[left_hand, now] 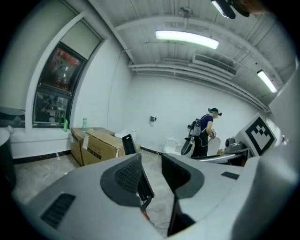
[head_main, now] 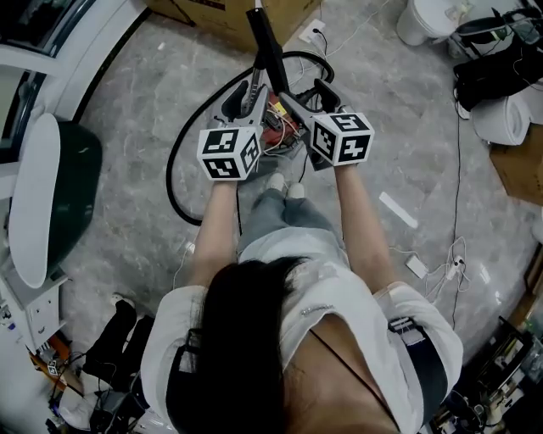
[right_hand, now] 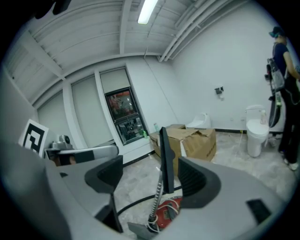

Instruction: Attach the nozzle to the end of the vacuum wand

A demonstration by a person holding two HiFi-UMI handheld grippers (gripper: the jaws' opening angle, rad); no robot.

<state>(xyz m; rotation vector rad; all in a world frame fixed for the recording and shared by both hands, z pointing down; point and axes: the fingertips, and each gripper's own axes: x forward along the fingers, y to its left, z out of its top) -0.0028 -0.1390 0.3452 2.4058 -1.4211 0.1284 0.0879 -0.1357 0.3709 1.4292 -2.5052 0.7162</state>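
Observation:
A thin black vacuum wand (head_main: 270,51) stands upright between my two grippers, rising from a red vacuum body (head_main: 278,127) on the floor. No separate nozzle is visible. In the left gripper view the wand (left_hand: 129,143) lies against the left pad. Floor shows between the wand and the other pad, so my left gripper (left_hand: 154,168) is open around it. In the right gripper view the wand (right_hand: 164,159) stands between the jaws near the right pad, with a wide gap on its left. My right gripper (right_hand: 150,176) is open. A ribbed piece (right_hand: 154,206) hangs below the wand.
A black hose (head_main: 182,153) loops over the floor round the vacuum. Cardboard boxes (left_hand: 96,145) stand against the far wall, and a toilet (right_hand: 255,133) stands to the right. A person (left_hand: 204,133) stands across the room. Cables and white objects (head_main: 428,17) lie at the right.

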